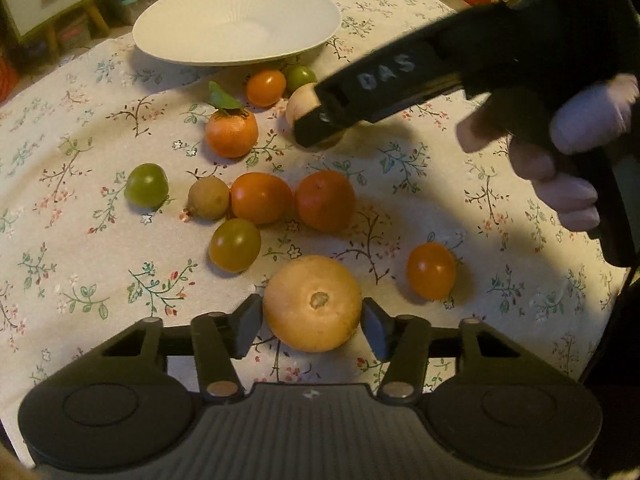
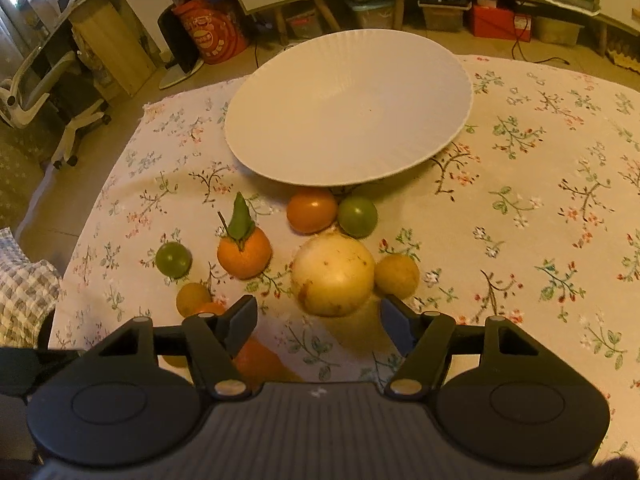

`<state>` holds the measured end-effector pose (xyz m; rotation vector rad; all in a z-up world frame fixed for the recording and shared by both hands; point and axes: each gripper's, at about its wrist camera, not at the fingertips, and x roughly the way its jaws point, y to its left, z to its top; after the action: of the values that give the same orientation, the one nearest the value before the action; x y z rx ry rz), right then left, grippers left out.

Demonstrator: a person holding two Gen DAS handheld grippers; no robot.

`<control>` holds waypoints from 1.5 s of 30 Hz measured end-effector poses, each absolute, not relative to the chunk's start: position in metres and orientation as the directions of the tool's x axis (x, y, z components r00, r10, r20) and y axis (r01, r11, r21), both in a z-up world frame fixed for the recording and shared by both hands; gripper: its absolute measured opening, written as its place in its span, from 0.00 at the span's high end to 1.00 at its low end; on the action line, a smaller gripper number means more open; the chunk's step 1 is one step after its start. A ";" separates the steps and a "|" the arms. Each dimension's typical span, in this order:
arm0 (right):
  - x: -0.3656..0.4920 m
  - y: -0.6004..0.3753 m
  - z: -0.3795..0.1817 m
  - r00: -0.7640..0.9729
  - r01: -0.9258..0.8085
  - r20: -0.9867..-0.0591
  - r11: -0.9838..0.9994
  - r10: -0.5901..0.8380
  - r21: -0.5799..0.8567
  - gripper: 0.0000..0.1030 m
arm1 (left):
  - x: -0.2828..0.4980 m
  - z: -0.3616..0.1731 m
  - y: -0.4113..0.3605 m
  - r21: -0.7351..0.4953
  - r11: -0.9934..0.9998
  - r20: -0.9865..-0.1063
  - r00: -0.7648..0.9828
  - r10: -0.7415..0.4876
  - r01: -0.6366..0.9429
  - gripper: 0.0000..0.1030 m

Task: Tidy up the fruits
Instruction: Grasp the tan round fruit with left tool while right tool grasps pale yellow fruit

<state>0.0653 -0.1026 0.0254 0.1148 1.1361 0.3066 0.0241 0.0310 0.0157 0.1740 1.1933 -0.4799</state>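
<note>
Here, plate (image 2: 448, 120) overhangs two fruits; cloth (image 2: 540, 240) open rightward.

Pale fruit (image 1: 301, 105) half hidden behind the right gripper (image 1: 320, 128).

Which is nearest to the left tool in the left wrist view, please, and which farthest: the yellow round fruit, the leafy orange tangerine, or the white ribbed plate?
1. Yellow round fruit: between the pads.
2. Leafy orange tangerine: mid-table.
3. White ribbed plate: far edge.
</note>
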 end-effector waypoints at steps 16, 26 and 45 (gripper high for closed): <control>0.075 -0.091 0.016 0.405 -0.145 -0.887 0.974 0.221 0.176 0.43 | 0.018 0.019 0.028 -0.109 0.884 -0.919 0.292 -0.263 0.455 0.61; 0.075 -0.089 0.015 0.421 -0.158 -0.886 0.977 0.197 0.143 0.52 | 0.022 0.015 0.028 -0.111 0.889 -0.922 0.288 -0.259 0.444 0.62; 0.071 -0.096 0.020 0.393 -0.141 -0.895 0.976 0.211 0.168 0.55 | 0.030 0.022 0.044 -0.170 0.909 -0.906 0.303 -0.296 0.380 0.63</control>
<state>0.0709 -0.0958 0.0204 0.0689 1.1452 0.2231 0.0301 0.0439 0.0220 0.0814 1.1813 -0.4480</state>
